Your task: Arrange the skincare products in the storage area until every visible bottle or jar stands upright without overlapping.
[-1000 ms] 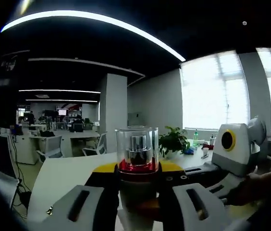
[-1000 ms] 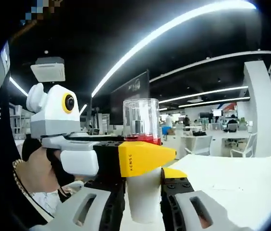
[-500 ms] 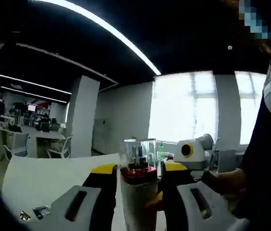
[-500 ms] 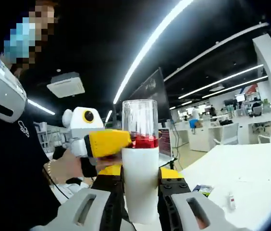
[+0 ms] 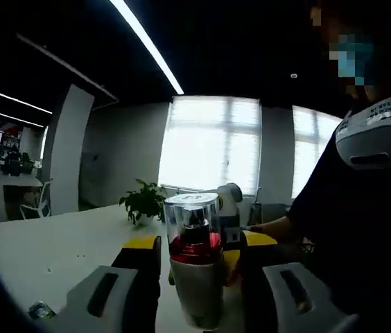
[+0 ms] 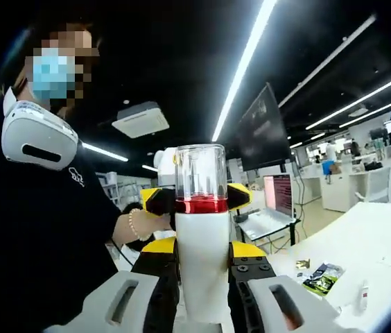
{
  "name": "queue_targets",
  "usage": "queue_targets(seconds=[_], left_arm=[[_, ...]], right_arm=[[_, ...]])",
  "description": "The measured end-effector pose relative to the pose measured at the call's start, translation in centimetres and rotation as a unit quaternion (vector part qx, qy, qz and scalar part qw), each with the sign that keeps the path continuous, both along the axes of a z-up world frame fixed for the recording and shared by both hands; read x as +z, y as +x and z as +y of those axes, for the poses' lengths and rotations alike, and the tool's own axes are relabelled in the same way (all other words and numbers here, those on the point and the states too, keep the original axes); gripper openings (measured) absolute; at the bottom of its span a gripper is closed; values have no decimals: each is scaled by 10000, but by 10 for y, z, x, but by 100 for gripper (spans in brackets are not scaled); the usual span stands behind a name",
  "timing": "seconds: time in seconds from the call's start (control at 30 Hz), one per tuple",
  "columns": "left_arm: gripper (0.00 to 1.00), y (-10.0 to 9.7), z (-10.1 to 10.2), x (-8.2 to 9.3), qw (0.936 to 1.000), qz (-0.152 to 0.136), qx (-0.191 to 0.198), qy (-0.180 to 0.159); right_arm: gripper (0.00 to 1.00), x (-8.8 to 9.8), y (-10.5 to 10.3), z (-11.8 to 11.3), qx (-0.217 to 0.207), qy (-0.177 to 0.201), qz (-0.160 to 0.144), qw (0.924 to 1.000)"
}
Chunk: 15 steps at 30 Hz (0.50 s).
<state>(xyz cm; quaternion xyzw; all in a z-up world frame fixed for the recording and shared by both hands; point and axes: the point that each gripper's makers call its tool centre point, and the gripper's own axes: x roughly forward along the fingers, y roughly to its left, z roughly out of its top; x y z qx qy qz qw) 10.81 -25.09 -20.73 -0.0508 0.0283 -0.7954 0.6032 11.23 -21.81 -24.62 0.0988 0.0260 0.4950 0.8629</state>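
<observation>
In the left gripper view, the left hand-held gripper (image 5: 197, 277) is clenched on the white body of the bottle (image 5: 195, 281), jaws pressing at its 9 and 3 o'clock sides; the bottle stands upright between them, with its red collar and clear cap (image 5: 191, 216) rising toward 12 o'clock. The yellow-tipped jaws of the right hand-held gripper (image 5: 233, 251) reach in from 3 o'clock, just behind the bottle near the collar. The white surface (image 5: 36, 250) lies below and well apart, so the bottle is carried in the air. Risk, as judged: two tools grip one smooth bottle, and unequal pull or an early release by either could twist it or drop it onto the surface. In the right gripper view, the right hand-held gripper (image 6: 202, 277) is likewise closed on the white body of the bottle (image 6: 202, 263), which stands upright dead centre. The left hand-held gripper (image 6: 199, 200) crosses behind at collar height. The cap (image 6: 200, 170) looks push-fitted; side pressure near the collar could pop it off. Small packets (image 6: 324, 276) lie on the surface (image 6: 383, 243) at 4 o'clock, possible obstacles when setting down.
</observation>
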Motion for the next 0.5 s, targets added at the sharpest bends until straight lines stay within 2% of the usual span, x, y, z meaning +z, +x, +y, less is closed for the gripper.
queue_targets(seconds=[0.07,0.2,0.37,0.43,0.5], left_arm=[[30,3,-2,-4,9997,-196,165,19],[29,1,-3,-6,9996,-185,194,118],[27,3,-7,-11,9971,-467,528,270],[27,4,-7,-11,9968,-434,622,231],[27,7,-9,-11,9966,-327,723,239]], right_arm=[[16,-2,-1,1,68,-39,-12,10000],[17,-6,-2,1,98,-122,-2,9999],[19,-9,2,-4,-89,-655,-27,9978],[19,-8,2,-5,-171,-774,-112,9968],[19,-9,2,-5,-206,-835,-66,9963]])
